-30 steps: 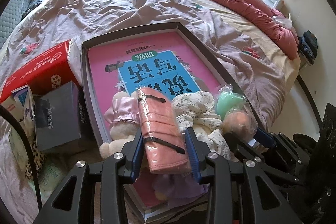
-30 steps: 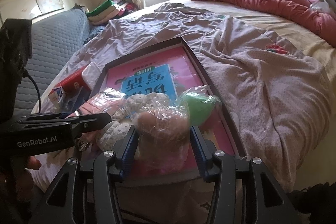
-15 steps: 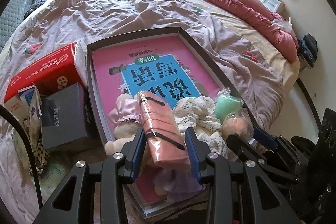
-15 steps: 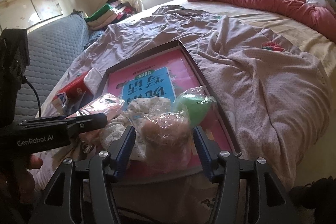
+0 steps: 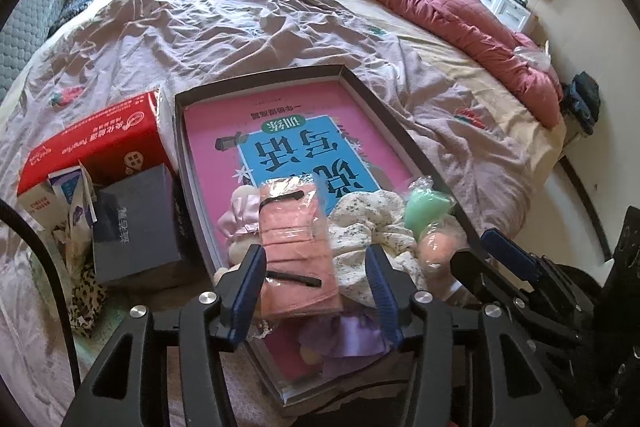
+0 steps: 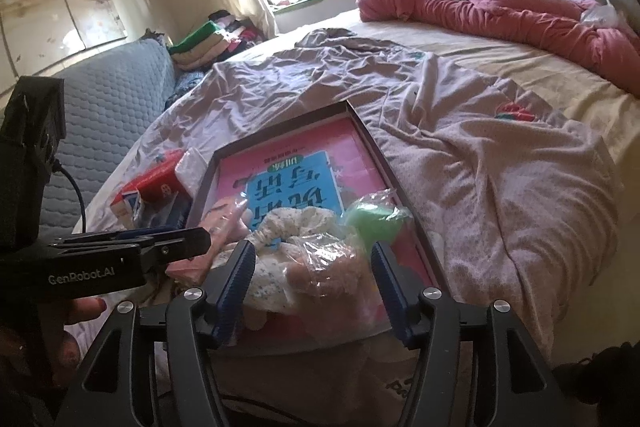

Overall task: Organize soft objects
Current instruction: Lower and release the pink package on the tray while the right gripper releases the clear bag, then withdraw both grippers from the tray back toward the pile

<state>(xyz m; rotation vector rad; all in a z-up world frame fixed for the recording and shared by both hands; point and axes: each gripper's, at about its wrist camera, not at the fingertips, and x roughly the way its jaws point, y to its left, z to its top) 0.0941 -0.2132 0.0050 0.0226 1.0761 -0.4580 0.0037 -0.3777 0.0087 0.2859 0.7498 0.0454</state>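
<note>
Both my grippers opening: left gripper [image 5: 316,291] frees wrapped pink cloth pack [image 5: 296,247], right gripper [image 6: 314,291] frees bagged peach plush [image 6: 324,271]. Soft items gathered at near end of shallow dark tray [image 5: 384,115]; lining-up remains.

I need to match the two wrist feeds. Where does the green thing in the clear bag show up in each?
Left wrist: the green bagged item lies right of centre, at the tray's right edge, above the peach bagged item.
Right wrist: it sits just right of centre, above the right gripper, whose jaws are opening.
Shared landmark: the pink book with the blue panel in the tray.
</note>
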